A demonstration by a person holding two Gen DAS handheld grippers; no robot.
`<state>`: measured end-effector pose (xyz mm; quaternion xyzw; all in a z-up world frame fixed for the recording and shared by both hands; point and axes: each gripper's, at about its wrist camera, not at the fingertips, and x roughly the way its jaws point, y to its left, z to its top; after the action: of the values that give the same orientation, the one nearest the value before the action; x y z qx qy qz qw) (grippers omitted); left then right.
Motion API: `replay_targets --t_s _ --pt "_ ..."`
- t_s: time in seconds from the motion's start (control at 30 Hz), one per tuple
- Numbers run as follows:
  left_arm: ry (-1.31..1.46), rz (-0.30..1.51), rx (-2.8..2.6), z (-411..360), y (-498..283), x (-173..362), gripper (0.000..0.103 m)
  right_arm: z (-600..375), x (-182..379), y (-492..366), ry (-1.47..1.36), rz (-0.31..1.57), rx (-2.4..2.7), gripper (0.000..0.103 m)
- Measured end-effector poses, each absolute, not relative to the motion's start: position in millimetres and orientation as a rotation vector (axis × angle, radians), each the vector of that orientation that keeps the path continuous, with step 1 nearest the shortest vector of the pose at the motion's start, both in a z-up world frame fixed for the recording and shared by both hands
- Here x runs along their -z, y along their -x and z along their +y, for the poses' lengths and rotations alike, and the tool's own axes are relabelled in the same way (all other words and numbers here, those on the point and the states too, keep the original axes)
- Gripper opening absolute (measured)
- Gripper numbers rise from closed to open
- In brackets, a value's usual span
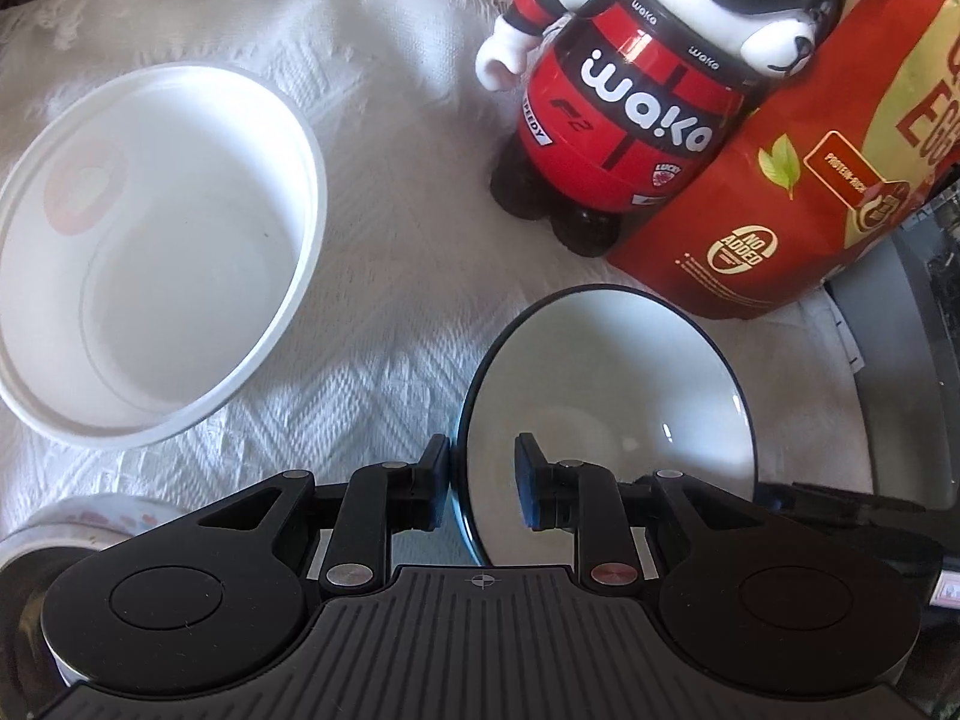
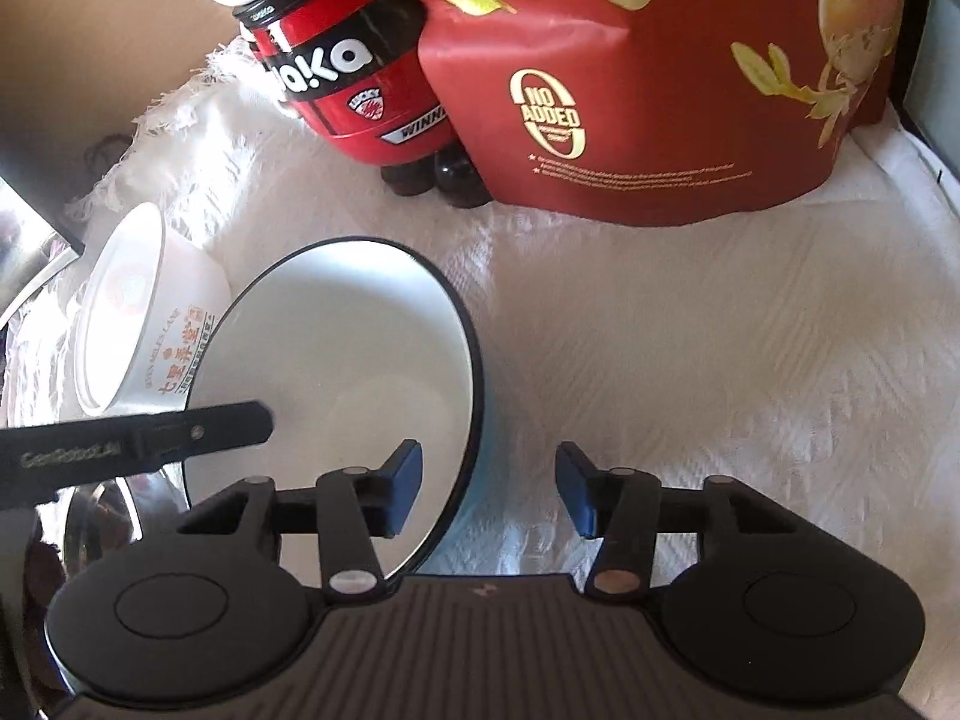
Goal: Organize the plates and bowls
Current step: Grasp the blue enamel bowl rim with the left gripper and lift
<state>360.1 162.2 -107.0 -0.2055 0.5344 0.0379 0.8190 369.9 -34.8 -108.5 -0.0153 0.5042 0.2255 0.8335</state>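
Note:
A blue bowl (image 1: 630, 396) with a white inside and a black rim hangs tilted above the white cloth. My left gripper (image 1: 485, 480) is shut on its rim, one pad outside the wall and one inside. In the right wrist view the same bowl (image 2: 336, 360) stands steeply tilted, and a left gripper finger (image 2: 180, 429) reaches over its far rim. My right gripper (image 2: 489, 489) straddles the near rim with one pad inside. The other pad stands clear of the blue outer wall, so the jaws are open. A white plastic bowl (image 1: 150, 252) with red print sits on the cloth to the left.
A red and black figure-shaped bottle (image 1: 630, 108) and a tall red snack bag (image 1: 810, 180) stand close behind the bowl. The woven white cloth (image 1: 390, 300) covers the table. A patterned dish (image 1: 72, 525) and a shiny steel bowl (image 2: 102, 510) lie at the near left.

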Motion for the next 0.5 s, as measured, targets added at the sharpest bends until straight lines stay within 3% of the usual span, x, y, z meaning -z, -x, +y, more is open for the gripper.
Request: replay_targets --t_s 0.23,0.5 --pt "0.544 1.155 -0.074 175 -368 118 0.025 -24 116 -371 0.014 1.084 -0.511 0.035" --pt "0.446 1.18 -0.033 155 -379 113 0.027 -22 107 -365 0.062 1.046 -0.473 0.035"
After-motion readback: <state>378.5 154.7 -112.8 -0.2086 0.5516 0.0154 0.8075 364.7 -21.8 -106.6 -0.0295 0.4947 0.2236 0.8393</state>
